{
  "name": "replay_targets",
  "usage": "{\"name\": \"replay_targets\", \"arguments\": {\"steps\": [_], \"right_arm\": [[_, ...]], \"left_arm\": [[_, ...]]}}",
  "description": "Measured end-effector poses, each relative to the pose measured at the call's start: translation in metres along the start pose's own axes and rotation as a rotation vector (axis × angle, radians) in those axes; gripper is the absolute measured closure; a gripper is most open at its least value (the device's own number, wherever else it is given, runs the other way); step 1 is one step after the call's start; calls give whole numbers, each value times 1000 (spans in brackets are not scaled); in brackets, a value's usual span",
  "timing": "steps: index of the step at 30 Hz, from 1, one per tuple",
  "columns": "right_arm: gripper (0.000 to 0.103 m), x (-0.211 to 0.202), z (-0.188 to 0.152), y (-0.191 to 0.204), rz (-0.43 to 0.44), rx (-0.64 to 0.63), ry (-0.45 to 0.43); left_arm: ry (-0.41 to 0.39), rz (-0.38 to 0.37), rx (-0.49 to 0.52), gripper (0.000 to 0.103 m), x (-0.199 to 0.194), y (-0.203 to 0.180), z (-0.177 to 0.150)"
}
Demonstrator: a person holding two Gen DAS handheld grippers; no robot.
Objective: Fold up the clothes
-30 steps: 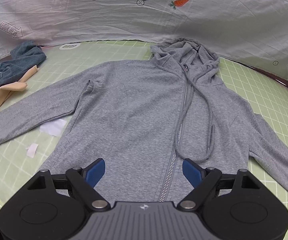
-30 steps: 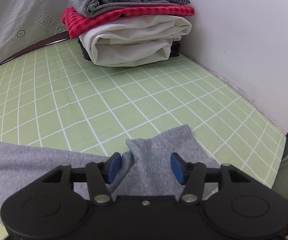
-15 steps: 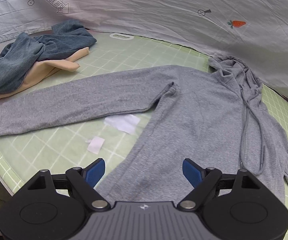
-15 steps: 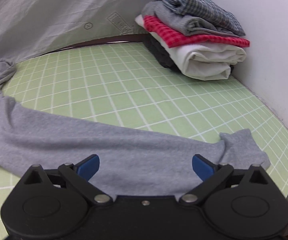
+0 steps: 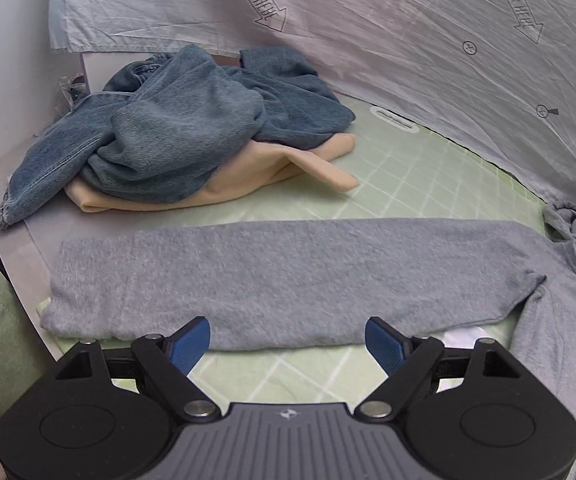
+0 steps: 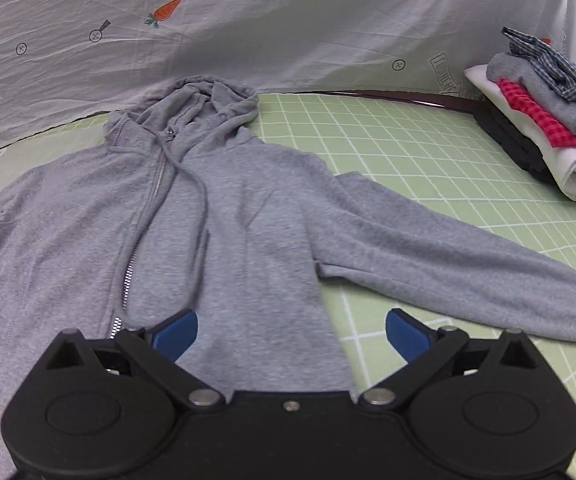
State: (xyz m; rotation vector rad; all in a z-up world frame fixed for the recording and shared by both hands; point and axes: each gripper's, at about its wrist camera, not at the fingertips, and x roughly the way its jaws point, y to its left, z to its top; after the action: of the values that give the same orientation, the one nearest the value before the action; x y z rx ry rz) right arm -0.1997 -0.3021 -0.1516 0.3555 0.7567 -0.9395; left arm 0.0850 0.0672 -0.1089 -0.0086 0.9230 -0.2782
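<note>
1. Now the hoodie (image 6: 223,208) is spread flat, zip up, on the green gridded surface (image 6: 428,148), hood toward the draped sheet (image 6: 288,20); both sleeves are stretched out sideways.
2. The step in hand is judged to be the first fold: the sleeves are laid out but nothing is folded yet.
3. The left tongs (image 5: 288,344) are held wide open above the left sleeve (image 5: 288,280), nothing gripped; the right tongs (image 6: 292,330) are spread to their widest above the lower body of the hoodie and its right edge, also empty.
4. Next, a sleeve cuff probably has to be pinched and carried across the chest; a thin, flat grip at the cloth edge is called for.
5. Against the earlier frames, the views are swapped: the left tongs were over the zip and are now over the left sleeve near the jeans (image 5: 175,128); the right tongs were narrower, with the right cuff between them, and are now over the body.
6. The folded stack (image 6: 548,120) is seen at the far right.
</note>
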Motion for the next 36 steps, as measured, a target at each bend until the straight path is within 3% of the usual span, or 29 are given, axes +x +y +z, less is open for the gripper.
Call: {"name": "replay_targets", "arguments": {"steps": [5,11,19,23,25,28,31,32,36], "right_arm": [[1,7,-11,33,3,-11,38],[0,14,-21,40,11,36,30],[0,13,-33,36,34,40,-63],[0,14,-34,36,36,39,-85],[0,14,-34,35,36,38,-84],[0,14,-35,36,34,40,-88],[0,14,-36,37,32,41,-95],[0,14,-36,37,32,41,-96],[0,14,-36,37,32,41,-97]], "left_arm": [[15,11,13,18,19,23,15],[66,-3,15,18,47,35,24],[98,36,193,11,79,8,25],[88,33,198,11,80,4,25],[81,14,220,18,78,2,25],[64,-23,257,43,72,-3,24],[64,-41,277,80,69,-10,25],[71,-54,283,97,69,-13,26],[77,-100,314,100,69,-30,30]]}}
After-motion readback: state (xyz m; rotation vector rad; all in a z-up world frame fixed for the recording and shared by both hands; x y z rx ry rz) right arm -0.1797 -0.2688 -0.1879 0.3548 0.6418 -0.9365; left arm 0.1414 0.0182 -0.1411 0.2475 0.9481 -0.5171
